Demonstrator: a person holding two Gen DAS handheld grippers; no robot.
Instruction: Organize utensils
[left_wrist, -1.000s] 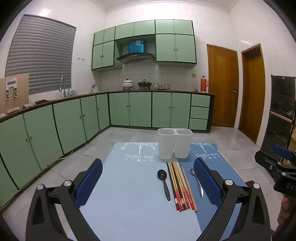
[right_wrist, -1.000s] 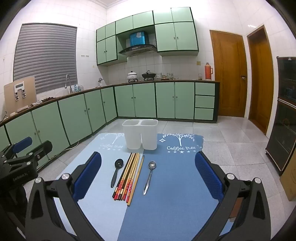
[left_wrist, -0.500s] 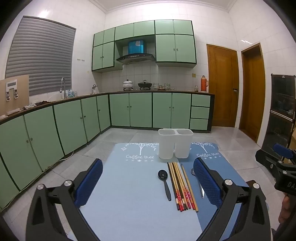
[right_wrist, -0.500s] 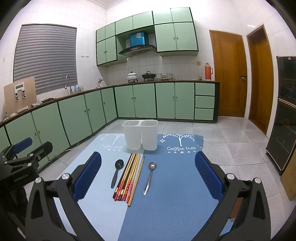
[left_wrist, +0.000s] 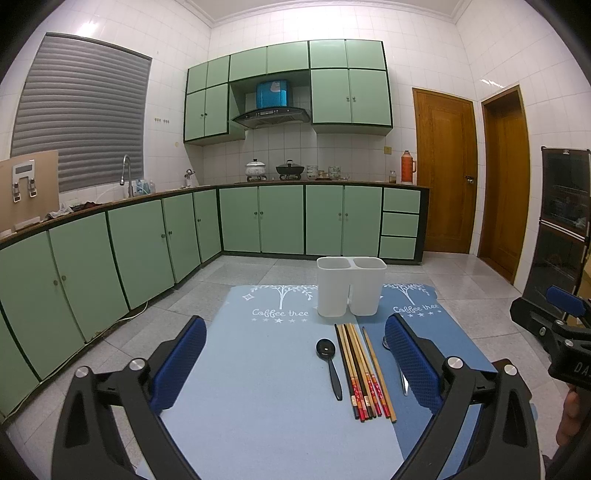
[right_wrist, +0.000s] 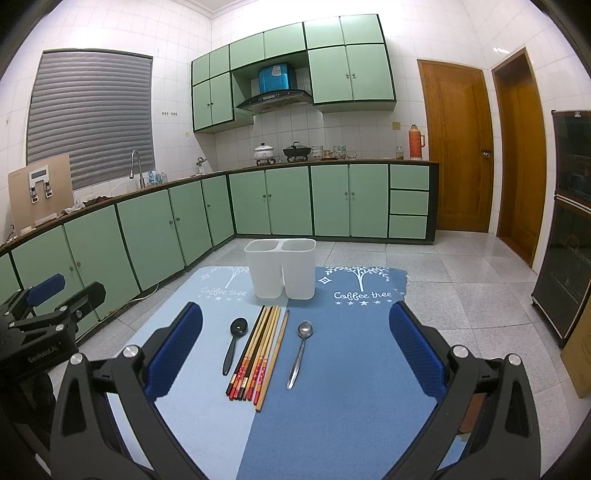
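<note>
The left gripper (left_wrist: 295, 362) hangs above the mats with its blue-padded fingers (left_wrist: 181, 362) spread wide and nothing between them. The right gripper (right_wrist: 295, 343) is the same: fingers (right_wrist: 413, 343) wide apart, holding nothing.

Between the fingers of both, the utensils lie on the floor mats. A bundle of chopsticks (right_wrist: 258, 354) lies in the middle, the sticks side by side and touching, their red-patterned ends toward the cameras. One plain wooden chopstick (right_wrist: 275, 360) lies at the right edge of the bundle. Just left of the bundle, apart from it, lies a black spoon (right_wrist: 232, 343) with its bowl pointing away. To the right, also apart, lies a metal spoon (right_wrist: 300, 350), bowl pointing away; in the left view the gripper's right finger hides most of it.

Beyond the utensils stands a white holder (right_wrist: 280, 267) with two compartments, upright, straddling the line where the light blue mat (left_wrist: 258, 387) meets the dark blue mat (right_wrist: 351, 369).

Around the mats are grey floor tiles (right_wrist: 461, 266), green cabinets (left_wrist: 140, 247) and two wooden doors (left_wrist: 445, 170).
</note>
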